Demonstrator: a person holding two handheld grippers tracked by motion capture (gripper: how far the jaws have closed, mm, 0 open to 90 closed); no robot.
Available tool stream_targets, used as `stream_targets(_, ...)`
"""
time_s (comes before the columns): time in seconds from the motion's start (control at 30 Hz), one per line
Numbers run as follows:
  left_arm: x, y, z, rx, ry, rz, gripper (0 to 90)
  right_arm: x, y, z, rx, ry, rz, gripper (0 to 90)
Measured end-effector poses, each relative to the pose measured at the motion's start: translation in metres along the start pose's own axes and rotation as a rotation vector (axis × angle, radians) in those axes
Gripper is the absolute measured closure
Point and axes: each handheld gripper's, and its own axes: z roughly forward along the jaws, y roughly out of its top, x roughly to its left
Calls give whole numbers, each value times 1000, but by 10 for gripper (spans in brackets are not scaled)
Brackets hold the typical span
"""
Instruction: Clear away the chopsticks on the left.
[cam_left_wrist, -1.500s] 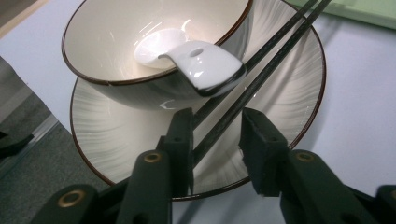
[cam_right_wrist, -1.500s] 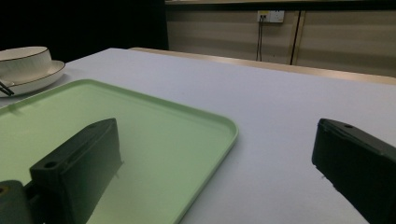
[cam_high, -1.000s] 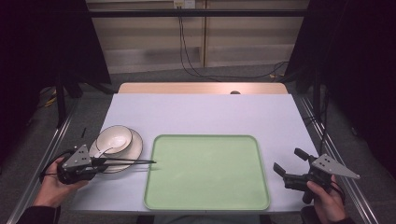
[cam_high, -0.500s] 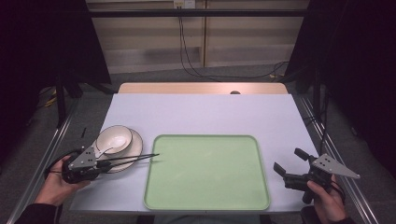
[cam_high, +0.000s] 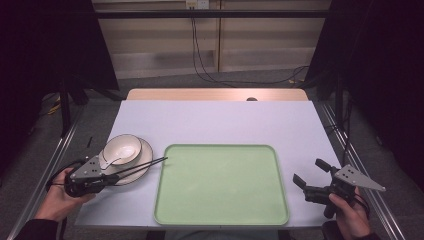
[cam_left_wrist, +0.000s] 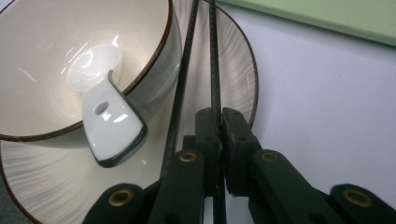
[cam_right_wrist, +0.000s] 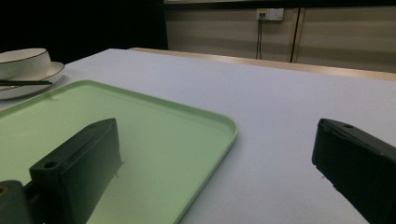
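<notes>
My left gripper (cam_high: 114, 175) sits at the table's front left, its jaws having just been closing on a pair of black chopsticks (cam_high: 145, 165). In the left gripper view the gripper (cam_left_wrist: 219, 116) pinches both chopsticks (cam_left_wrist: 212, 56), which run over the white plate (cam_left_wrist: 236, 70) beside the cream bowl (cam_left_wrist: 46, 42). A white spoon (cam_left_wrist: 109, 126) leans in the bowl. The chopstick tips reach the green tray's (cam_high: 222, 182) near-left corner area. My right gripper (cam_high: 308, 171) is held open at the front right, with nothing between its fingers (cam_right_wrist: 79, 158).
The bowl (cam_high: 121, 148) stands on the plate (cam_high: 146, 151) left of the tray. The tray (cam_right_wrist: 140, 121) lies bare in the table's middle front. Cables hang against the back wall (cam_high: 200, 45). Metal rails run along both table sides.
The left gripper has turned a little, and the chopsticks' tips have swung away from me towards the tray's left edge. The right gripper has kept still.
</notes>
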Motion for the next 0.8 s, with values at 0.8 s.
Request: stream_targets(0.8,-15,14,-8,-72,-16,-182,860,0,0,0,0,3,-1,1)
